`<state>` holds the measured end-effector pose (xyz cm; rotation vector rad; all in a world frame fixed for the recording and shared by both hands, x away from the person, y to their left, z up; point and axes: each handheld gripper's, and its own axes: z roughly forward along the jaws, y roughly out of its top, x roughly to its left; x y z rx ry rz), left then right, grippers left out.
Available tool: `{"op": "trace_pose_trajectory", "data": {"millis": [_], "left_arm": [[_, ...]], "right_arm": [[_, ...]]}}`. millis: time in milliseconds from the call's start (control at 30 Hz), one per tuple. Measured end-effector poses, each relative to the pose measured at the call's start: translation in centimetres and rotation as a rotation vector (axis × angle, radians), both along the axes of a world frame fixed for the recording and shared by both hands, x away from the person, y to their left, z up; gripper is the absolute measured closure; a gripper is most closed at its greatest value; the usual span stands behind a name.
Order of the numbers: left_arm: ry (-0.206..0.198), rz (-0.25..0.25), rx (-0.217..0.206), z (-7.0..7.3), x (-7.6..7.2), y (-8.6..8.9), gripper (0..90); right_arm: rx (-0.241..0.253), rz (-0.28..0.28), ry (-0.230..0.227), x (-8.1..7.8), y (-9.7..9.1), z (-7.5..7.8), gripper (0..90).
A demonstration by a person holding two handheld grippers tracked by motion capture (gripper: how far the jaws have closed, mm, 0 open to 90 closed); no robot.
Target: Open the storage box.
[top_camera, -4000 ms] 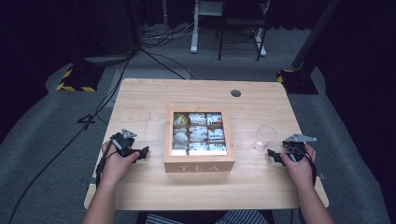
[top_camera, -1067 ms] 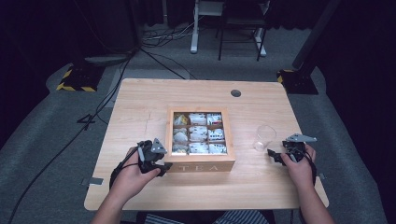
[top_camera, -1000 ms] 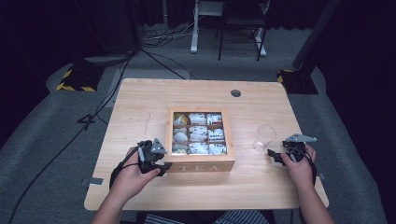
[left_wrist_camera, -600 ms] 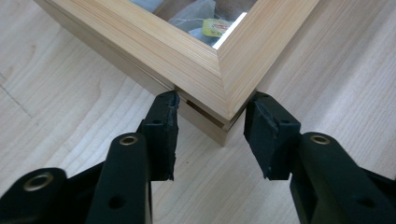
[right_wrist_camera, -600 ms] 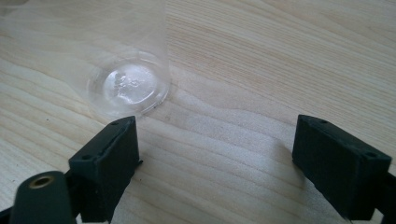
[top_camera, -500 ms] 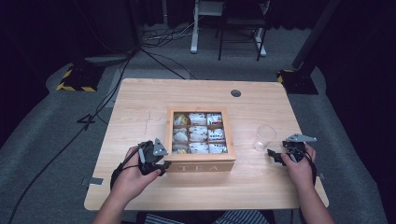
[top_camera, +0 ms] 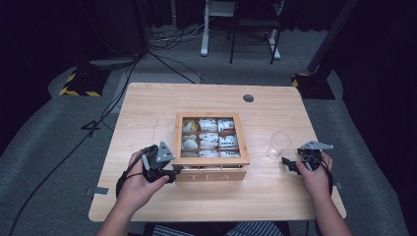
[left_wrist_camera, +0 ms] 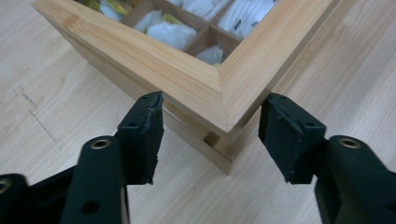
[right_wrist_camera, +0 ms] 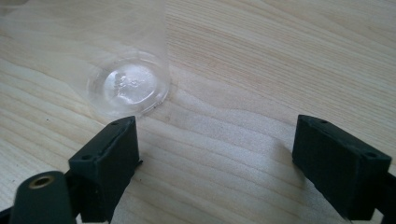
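Note:
A wooden tea box (top_camera: 211, 161) marked TEA stands mid-table, its windowed lid down over compartments of tea bags (top_camera: 209, 139). My left gripper (top_camera: 173, 173) is at the box's front left corner. In the left gripper view the box corner (left_wrist_camera: 219, 93) pokes in between the jaws of that gripper (left_wrist_camera: 215, 135). The jaws have just been opening, and the pads stand off the wood. A clear plastic cup (top_camera: 278, 144) stands right of the box. My right gripper (top_camera: 291, 164) rests open just beside it, the cup (right_wrist_camera: 128, 84) ahead of the left jaw of this gripper (right_wrist_camera: 215, 163).
The table (top_camera: 147, 113) is light wood with a round cable hole (top_camera: 248, 98) at the back. Cables (top_camera: 98, 128) trail off its left side onto the grey floor. A chair and desk legs stand beyond the far edge.
The left hand has come from the table's left side to the box's front left corner and stayed there over the last second. The right hand has not moved.

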<state>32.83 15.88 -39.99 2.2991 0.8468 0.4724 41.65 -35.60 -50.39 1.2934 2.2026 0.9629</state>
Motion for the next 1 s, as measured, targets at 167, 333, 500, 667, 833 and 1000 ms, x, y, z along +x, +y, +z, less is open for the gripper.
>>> {"op": "trace_pose_trajectory", "data": {"millis": [167, 333, 500, 667, 833, 1000], "left_arm": [[-0.055, 0.009, -0.023, 0.6, 0.1, 0.0, 38.1], [-0.105, 0.013, -0.053, 1.4, 0.4, 0.0, 38.1], [-0.141, 0.015, -0.083, 1.9, 0.6, 0.2, 38.2], [-0.185, 0.016, -0.106, 2.5, 1.0, 0.2, 38.4], [-0.217, 0.024, -0.143, 3.0, 1.5, 0.4, 39.6], [-0.245, 0.036, -0.179, 3.2, 2.2, 0.7, 43.2]], "right_arm": [[0.001, 0.003, 0.0, -0.1, 0.0, 0.0, 14.9], [0.002, 0.004, 0.0, -0.1, 0.0, 0.0, 14.9], [0.002, 0.004, 0.0, -0.1, 0.0, 0.0, 14.9], [0.002, 0.004, 0.0, -0.1, 0.0, 0.0, 14.9], [0.002, 0.004, 0.0, -0.1, 0.0, 0.0, 14.9], [0.001, 0.002, -0.001, 0.0, 0.0, 0.0, 14.9]]}}
